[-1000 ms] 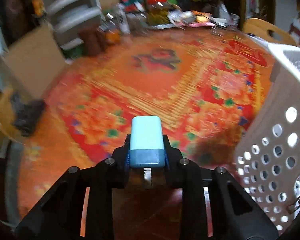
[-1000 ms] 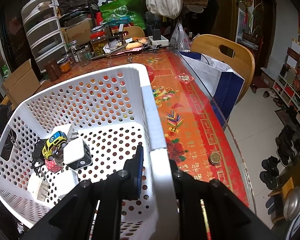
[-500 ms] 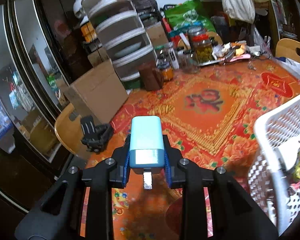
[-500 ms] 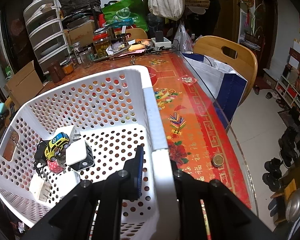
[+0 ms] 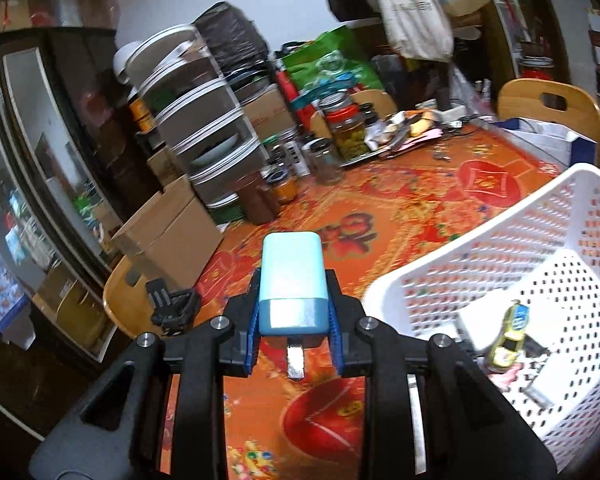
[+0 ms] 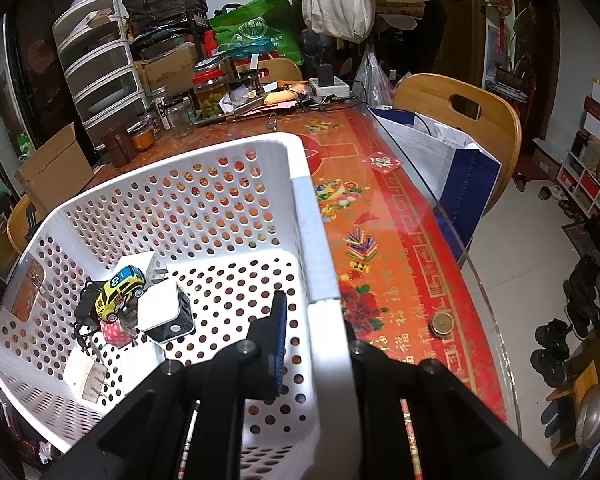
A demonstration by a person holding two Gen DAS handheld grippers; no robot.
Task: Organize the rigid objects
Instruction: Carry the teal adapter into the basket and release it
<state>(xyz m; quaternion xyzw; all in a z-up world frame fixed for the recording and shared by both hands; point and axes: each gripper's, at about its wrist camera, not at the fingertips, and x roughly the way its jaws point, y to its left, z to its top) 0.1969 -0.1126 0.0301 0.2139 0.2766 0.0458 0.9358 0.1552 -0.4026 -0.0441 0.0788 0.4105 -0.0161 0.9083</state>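
The left gripper (image 5: 293, 334) is clamped on a light-blue charger (image 5: 292, 280), held above the worktop (image 5: 416, 200) just left of the basket (image 6: 316, 248). The right gripper (image 6: 314, 320) pinches the basket's wall; a toy car (image 6: 120, 286) lies inside.

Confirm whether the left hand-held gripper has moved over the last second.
Yes. The left hand-held gripper, shut on the blue charger, has lifted and swung toward the white basket: the basket's inside and the yellow toy car now show.
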